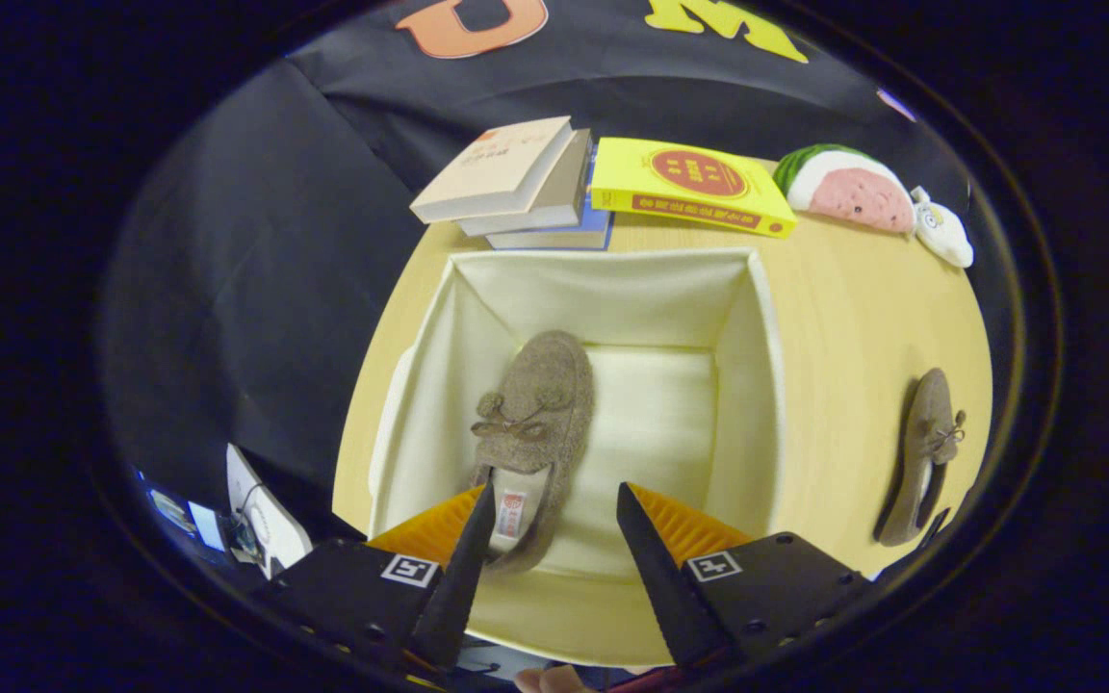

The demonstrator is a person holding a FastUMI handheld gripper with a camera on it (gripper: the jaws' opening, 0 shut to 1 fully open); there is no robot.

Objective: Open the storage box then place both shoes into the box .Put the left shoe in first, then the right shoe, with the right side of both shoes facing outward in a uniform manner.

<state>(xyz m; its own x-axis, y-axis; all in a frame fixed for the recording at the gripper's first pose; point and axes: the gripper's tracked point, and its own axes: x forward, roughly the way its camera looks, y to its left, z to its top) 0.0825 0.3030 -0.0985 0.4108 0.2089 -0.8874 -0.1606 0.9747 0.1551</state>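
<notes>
Pale wooden surface (853, 318). Open storage box (612, 289) ahead of spread, empty fingers (656, 549); one shoe (535, 414) inside. Second shoe (925, 452) well right: soft, light; pinch heel rim.

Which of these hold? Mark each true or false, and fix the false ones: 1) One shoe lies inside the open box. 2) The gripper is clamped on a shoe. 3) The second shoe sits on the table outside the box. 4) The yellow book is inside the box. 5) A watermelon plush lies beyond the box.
1) True: a brown shoe lies in the cream storage box.
2) False: the gripper is open, its fingers apart above the box's near edge, holding nothing.
3) True: the second shoe lies on the table, to the box's right.
4) False: the yellow book lies on the table beyond the box.
5) True: the watermelon plush is there.
</notes>
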